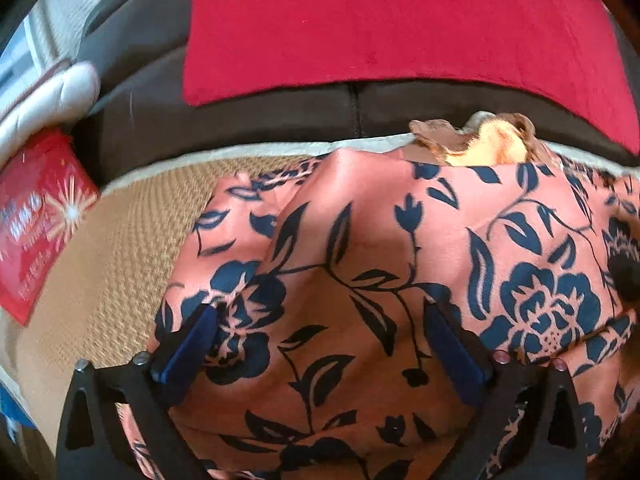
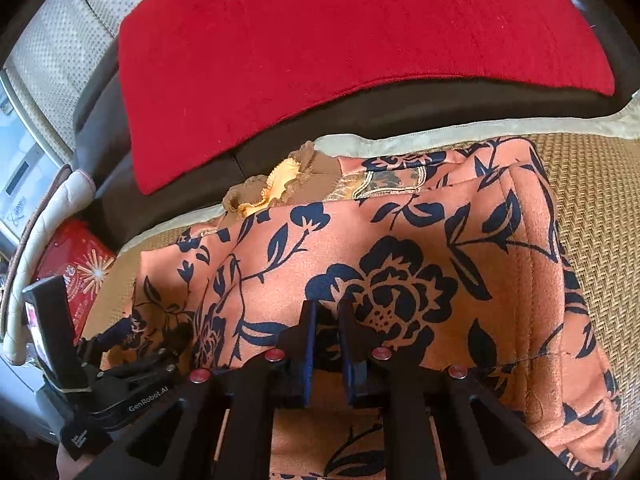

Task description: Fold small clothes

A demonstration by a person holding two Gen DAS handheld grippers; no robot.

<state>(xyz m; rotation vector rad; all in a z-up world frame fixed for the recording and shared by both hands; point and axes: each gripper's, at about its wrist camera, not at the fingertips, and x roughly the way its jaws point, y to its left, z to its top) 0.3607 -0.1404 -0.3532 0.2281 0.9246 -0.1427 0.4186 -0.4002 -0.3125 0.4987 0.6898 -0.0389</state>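
An orange garment with a dark blue flower print (image 1: 360, 248) lies bunched on a woven tan mat (image 1: 120, 248); it also fills the right wrist view (image 2: 400, 264). A small tan and yellow frilled piece (image 1: 492, 140) lies at its far edge and also shows in the right wrist view (image 2: 276, 188). My left gripper (image 1: 320, 320) is open, its blue-padded fingers spread over the garment's near part. My right gripper (image 2: 328, 312) is nearly closed, pinching a fold of the garment. The left gripper's body (image 2: 100, 368) shows at the lower left of the right wrist view.
A red cloth (image 1: 400, 28) hangs over a dark brown sofa back (image 1: 280, 112) behind the mat. A red printed box (image 1: 36, 216) and a white padded strap (image 1: 48, 96) lie at the left. The mat (image 2: 592, 200) extends to the right.
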